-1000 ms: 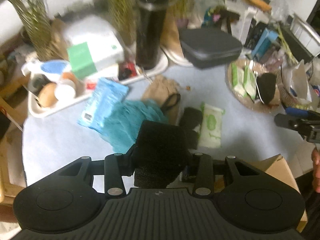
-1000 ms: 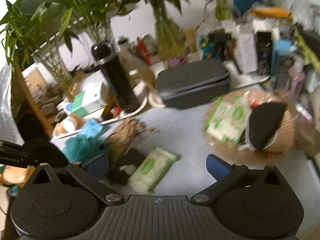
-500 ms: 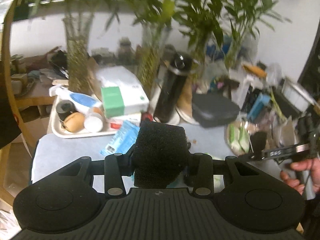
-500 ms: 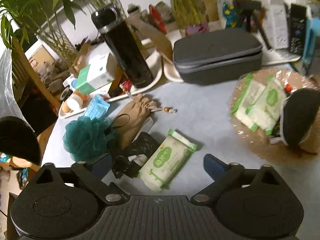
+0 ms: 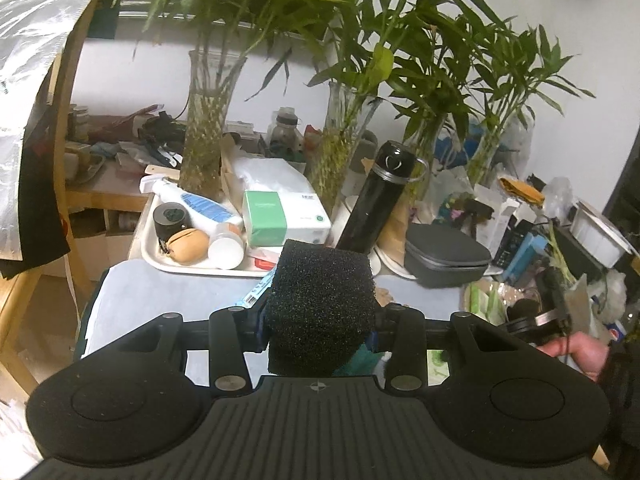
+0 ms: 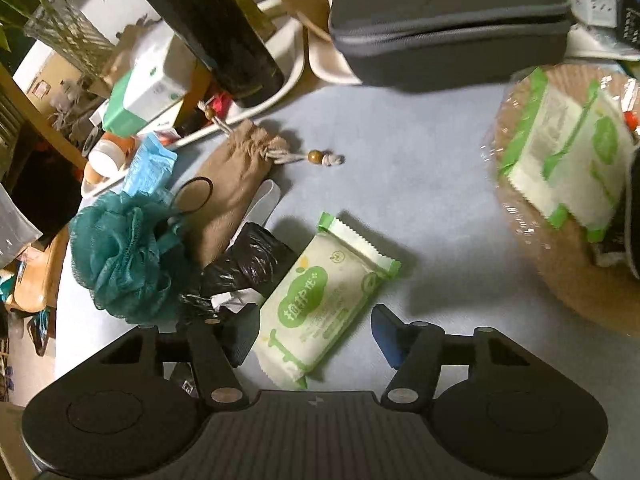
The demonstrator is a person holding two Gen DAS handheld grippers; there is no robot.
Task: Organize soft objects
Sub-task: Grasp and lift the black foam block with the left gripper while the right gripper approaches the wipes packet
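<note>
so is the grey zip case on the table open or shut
Shut. In the right wrist view the grey zip case has its lid down flush on the base, the zip seam running closed along its front edge.

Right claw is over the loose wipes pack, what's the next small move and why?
Probably lower a touch and finish closing. The right claw has just been closing, the wipes pack lies between its pads, but they don't press it yet. The left claw already holds the sponge.

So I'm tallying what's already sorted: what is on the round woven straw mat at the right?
On the round woven straw mat lie two green-and-white tissue packs under clear wrap, and a dark object cut off by the picture's edge. What lies beneath them is hidden.
</note>
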